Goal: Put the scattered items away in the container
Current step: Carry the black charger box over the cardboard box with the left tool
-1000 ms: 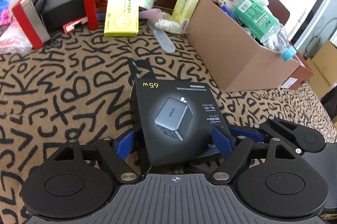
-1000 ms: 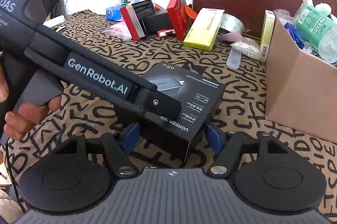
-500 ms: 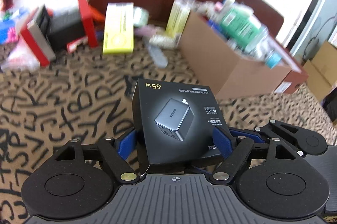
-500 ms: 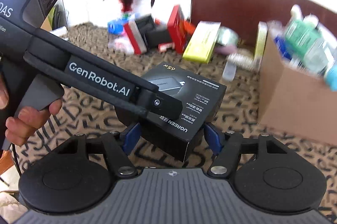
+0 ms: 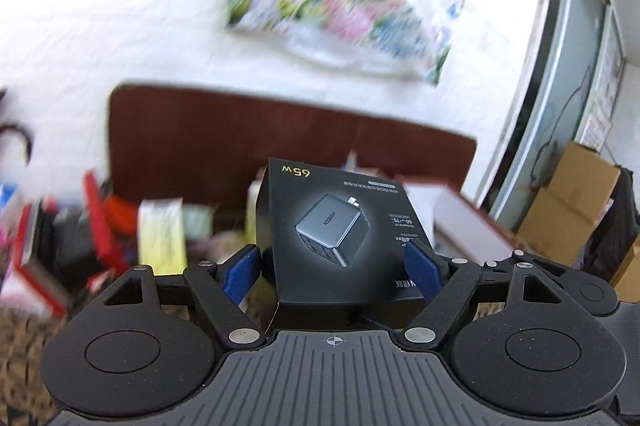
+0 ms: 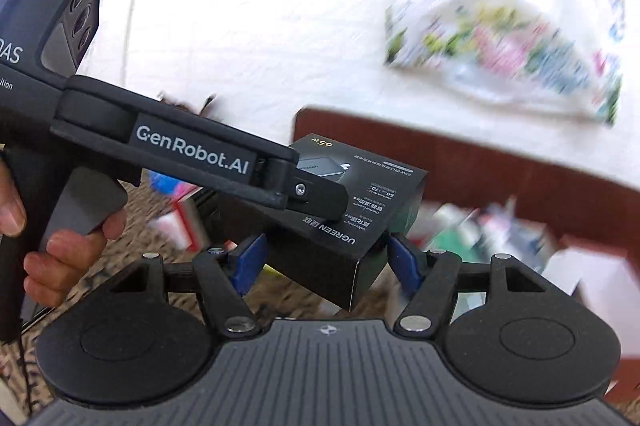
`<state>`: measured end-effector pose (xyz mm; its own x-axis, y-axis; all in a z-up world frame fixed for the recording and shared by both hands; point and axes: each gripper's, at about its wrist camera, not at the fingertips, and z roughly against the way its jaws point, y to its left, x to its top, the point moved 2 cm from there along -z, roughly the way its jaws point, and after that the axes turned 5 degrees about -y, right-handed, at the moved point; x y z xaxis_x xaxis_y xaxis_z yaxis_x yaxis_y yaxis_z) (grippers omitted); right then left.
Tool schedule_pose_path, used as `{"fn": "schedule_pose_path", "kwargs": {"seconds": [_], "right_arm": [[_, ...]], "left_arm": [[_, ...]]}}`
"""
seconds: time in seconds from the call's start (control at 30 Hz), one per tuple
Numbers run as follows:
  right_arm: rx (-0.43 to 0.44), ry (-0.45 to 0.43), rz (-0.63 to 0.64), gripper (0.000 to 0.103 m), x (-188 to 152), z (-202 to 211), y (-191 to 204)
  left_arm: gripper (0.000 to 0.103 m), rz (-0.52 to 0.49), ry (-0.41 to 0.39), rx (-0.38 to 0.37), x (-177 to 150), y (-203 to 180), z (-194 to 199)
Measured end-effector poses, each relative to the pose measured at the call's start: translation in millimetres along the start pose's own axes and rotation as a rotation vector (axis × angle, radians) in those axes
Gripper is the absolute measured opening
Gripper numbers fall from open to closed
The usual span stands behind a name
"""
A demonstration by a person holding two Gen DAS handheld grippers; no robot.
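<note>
Now both claws clamp the charger box by its edges.

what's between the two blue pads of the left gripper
The black charger box, lifted off the table. In the left wrist view it fills the gap between the left gripper's blue pads.

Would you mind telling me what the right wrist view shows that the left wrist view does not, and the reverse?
Only the right wrist view shows the left gripper from the side, with its printed arm across the black charger box, and the person's hand on its handle.

Only the left wrist view shows the stacked cardboard cartons by the glass door, and the box's top face with the charger picture square on.

Both show that box clamped between blue pads, the brown headboard and a blurred floral bag.
</note>
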<state>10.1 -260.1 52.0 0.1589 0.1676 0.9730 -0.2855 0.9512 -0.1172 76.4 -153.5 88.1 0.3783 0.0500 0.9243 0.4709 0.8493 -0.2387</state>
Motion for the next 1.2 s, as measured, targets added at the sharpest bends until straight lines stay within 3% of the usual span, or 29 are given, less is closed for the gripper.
{"fn": "schedule_pose_path", "kwargs": {"seconds": [0.2,0.4,0.8,1.0,1.2], "right_arm": [[-0.062,-0.043,0.024,0.071,33.8,-11.1,-59.5],[-0.098,0.006,0.022,0.071,47.3,-44.5,-120.0],[-0.044,0.155,-0.082,0.071,15.4,-137.1,-187.3],[-0.049,0.164,-0.078,0.073,-2.9,-153.0,-192.4],[-0.057,0.158,-0.08,0.074,-2.7,-156.3,-191.2]], "left_arm": [[0.082,-0.012,-0.04,-0.048,51.4,-35.4,-49.8],[0.083,0.058,-0.001,-0.098,75.1,-42.8,-118.1],[0.084,0.192,0.125,-0.103,53.1,9.4,-242.8],[0.092,0.17,0.156,-0.098,36.4,25.7,-260.1],[0.092,0.175,0.165,-0.104,35.7,33.9,-258.6]]}}
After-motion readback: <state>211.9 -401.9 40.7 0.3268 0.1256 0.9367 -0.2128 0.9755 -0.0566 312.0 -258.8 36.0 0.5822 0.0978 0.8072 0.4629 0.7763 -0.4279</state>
